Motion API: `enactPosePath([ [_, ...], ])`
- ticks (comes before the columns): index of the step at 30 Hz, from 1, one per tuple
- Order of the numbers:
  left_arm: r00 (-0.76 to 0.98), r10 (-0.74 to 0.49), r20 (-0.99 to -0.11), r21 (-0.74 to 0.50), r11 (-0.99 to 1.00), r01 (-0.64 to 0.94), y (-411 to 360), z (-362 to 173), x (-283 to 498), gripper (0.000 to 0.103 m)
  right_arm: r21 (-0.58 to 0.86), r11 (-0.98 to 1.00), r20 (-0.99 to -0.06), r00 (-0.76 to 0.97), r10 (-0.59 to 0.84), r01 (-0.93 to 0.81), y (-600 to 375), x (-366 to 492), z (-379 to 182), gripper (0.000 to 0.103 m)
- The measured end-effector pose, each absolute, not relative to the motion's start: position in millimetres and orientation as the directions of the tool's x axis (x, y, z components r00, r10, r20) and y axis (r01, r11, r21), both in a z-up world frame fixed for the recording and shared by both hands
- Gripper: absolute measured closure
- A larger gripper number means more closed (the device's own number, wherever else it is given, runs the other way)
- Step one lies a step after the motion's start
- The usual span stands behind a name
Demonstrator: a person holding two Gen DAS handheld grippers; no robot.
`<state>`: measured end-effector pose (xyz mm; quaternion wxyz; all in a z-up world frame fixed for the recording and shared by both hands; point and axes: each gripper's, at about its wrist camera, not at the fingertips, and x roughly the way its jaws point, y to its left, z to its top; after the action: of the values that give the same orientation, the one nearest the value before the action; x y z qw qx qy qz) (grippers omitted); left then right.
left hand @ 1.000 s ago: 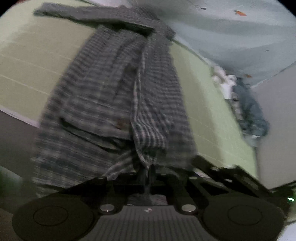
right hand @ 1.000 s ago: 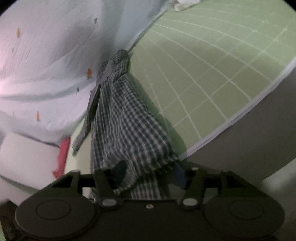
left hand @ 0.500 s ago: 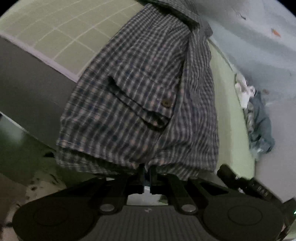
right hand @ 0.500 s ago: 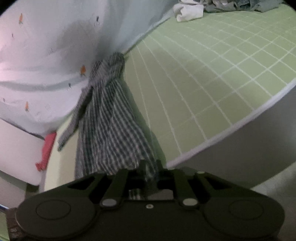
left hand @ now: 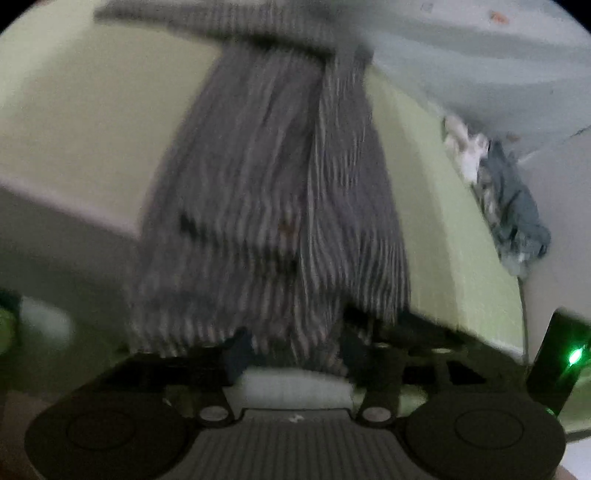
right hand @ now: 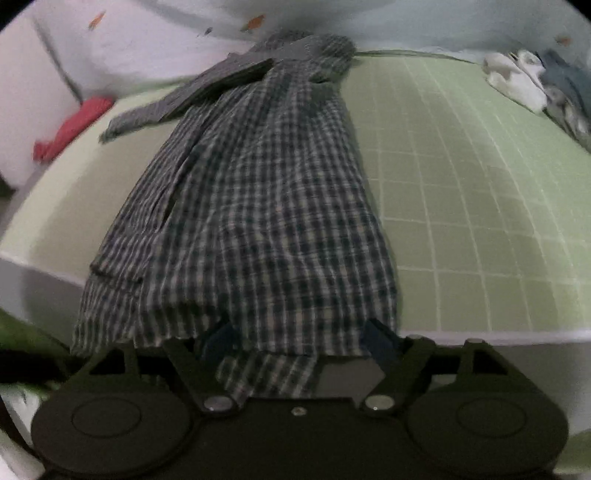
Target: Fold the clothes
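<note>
A pale green grid mat (right hand: pixel 461 192) covers the work surface, with a light printed sheet (right hand: pixel 166 33) draped behind it. On the mat lies a dark checked shirt (right hand: pixel 258 206), stretched lengthwise away from both cameras, its collar end at the far edge and its near hem hanging over the mat's front edge.

The right gripper (right hand: pixel 299 343) has its jaws opening; the hem sits loosely between the spread fingers, and the pads are clear of the cloth. The left gripper (left hand: pixel 291 350) is opening as well, a fold of the hem drooping between its fingers; that view is blurred, so contact there cannot be told.

Off to the right, well apart from the shirt, lies a heap of white and blue-grey clothes (right hand: pixel 535 85). A red cloth (right hand: pixel 70 125) lies at the far left.
</note>
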<state>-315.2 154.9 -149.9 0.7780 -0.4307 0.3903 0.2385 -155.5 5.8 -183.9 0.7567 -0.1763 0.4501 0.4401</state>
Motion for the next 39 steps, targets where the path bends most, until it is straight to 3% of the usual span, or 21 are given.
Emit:
enactPosePath([
  [2, 0.596, 0.107, -0.796, -0.465, 0.521, -0.715, 169, -133, -318, 0.037, 0.136, 0.560, -0.830, 0.214, 0.515, -0.817, 9, -151, -172, 0.020],
  [6, 0.583, 0.250, -0.773, -0.418, 0.491, -0.764, 204, -112, -331, 0.029, 0.137, 0.577, -0.786, 0.267, 0.558, -0.805, 22, -136, -146, 0.001],
  [7, 0.580, 0.269, -0.769, -0.420, 0.471, -0.775, 215, -110, -334, 0.028, 0.133, 0.583, -0.776, 0.282, 0.565, -0.801, 28, -131, -142, 0.001],
  [14, 0.512, 0.367, -0.777, -0.377, 0.381, -0.844, 291, -107, -337, 0.027, 0.162, 0.632, -0.749, 0.322, 0.579, -0.758, 73, -91, -133, 0.001],
  [26, 0.378, 0.396, -0.837, -0.281, 0.282, -0.917, 477, -154, -309, 0.025, 0.127, 0.767, -0.809, 0.381, 0.447, -0.629, 176, 0, -163, 0.003],
  [34, 0.308, 0.444, -0.841, -0.208, 0.261, -0.943, 559, -188, -272, 0.013, 0.085, 0.823, -0.857, 0.381, 0.349, -0.561, 227, 25, -182, 0.003],
  [37, 0.278, 0.481, -0.831, -0.136, 0.308, -0.942, 558, -192, -259, 0.017, 0.071, 0.821, -0.863, 0.377, 0.335, -0.567, 235, 28, -190, 0.006],
  [39, 0.246, 0.516, -0.820, -0.078, 0.325, -0.943, 553, -193, -254, 0.028, 0.070, 0.803, -0.860, 0.371, 0.349, -0.592, 237, 25, -190, 0.018],
])
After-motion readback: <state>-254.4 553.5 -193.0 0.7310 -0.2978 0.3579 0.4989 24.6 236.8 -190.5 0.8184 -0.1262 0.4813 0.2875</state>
